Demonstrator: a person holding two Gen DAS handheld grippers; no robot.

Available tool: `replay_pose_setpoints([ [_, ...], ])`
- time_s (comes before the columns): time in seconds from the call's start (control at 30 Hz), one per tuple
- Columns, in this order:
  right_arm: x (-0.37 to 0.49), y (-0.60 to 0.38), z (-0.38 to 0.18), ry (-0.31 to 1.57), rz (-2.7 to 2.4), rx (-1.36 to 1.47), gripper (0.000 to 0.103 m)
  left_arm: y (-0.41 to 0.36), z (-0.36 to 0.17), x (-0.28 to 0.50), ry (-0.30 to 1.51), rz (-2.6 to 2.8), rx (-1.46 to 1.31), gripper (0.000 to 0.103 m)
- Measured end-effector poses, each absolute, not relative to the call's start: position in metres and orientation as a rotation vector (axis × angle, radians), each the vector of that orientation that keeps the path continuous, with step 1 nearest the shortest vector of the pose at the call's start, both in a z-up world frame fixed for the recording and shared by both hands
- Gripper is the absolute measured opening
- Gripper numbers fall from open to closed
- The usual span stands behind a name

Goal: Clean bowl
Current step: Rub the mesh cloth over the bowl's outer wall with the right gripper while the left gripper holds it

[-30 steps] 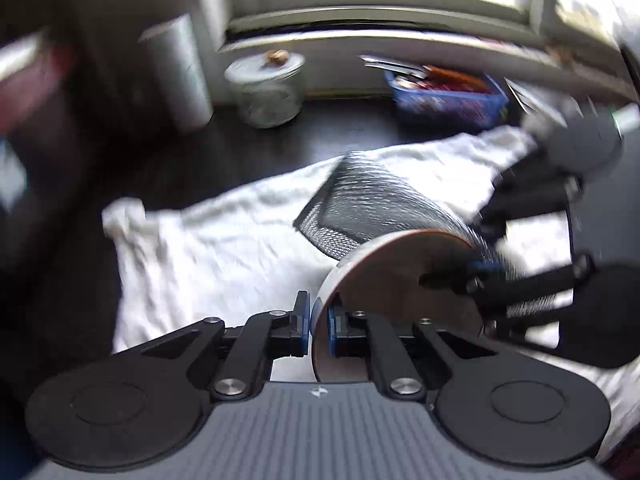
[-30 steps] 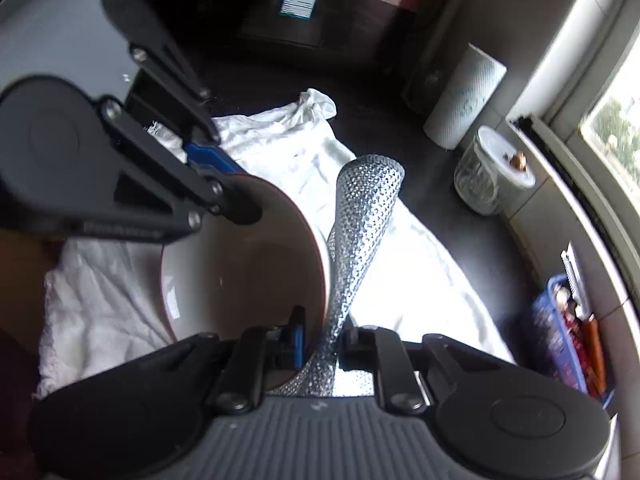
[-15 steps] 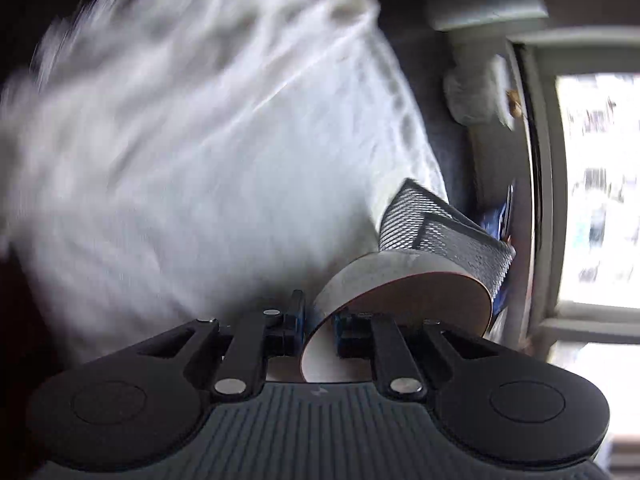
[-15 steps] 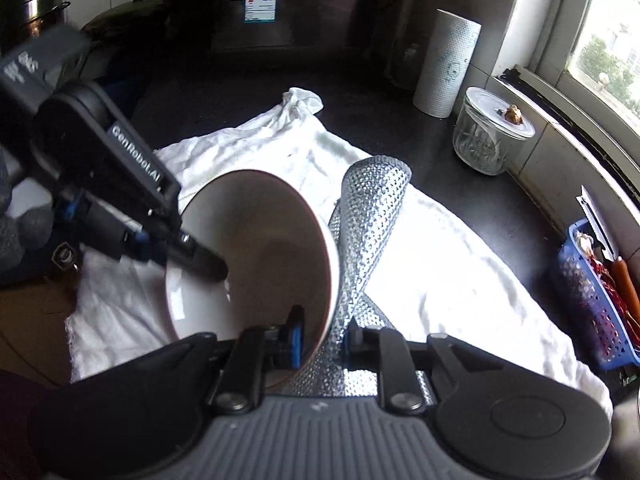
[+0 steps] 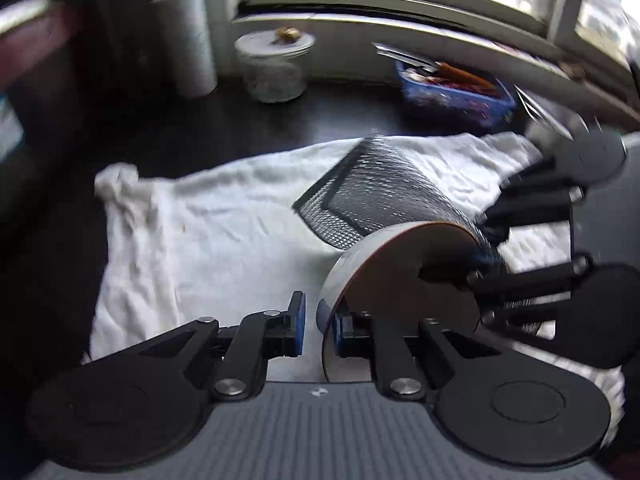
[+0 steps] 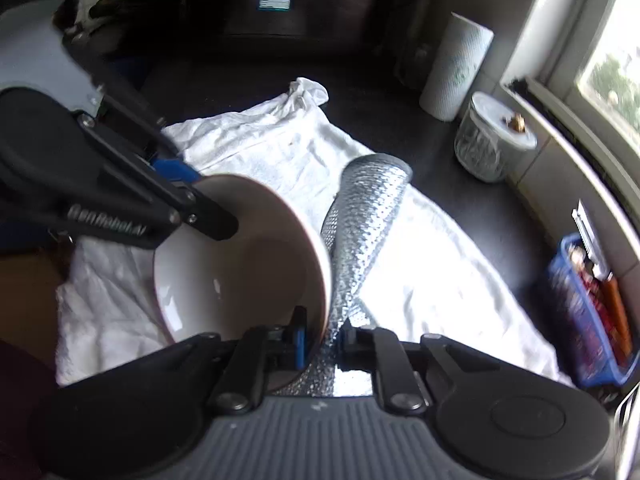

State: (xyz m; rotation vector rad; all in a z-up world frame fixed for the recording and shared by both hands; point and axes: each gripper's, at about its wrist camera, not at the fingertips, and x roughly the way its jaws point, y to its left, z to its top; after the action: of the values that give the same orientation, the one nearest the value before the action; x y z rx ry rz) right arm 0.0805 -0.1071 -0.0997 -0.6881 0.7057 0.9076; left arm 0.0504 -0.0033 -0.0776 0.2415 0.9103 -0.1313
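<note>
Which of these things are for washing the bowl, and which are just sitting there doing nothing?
For the job:
- bowl, pinched at its rim by the left tongs
- silver scrubbing cloth, pinched against the bowl by the right tongs
- white towel spread underneath

Just lying about:
- paper towel roll
- glass jar
- blue basket of odds and ends

Both grippers are showing black arms with silver screws; left gripper (image 5: 319, 322) and right gripper (image 6: 323, 332) are wearing blue pads.
</note>
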Motion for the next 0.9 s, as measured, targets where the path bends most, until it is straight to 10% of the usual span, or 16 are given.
replay_pose_setpoints([
  [0.67,0.087,-0.116,-0.101,0.811,0.917,-0.455,0.023,0.113,-0.159,0.022,0.988,0.104,-1.248,0.017],
  [0.9,0.084,-0.117,-0.106,0.813,0.861,-0.481,0.019,0.096,-0.153,0.025,1.033,0.057,-1.125,0.016],
])
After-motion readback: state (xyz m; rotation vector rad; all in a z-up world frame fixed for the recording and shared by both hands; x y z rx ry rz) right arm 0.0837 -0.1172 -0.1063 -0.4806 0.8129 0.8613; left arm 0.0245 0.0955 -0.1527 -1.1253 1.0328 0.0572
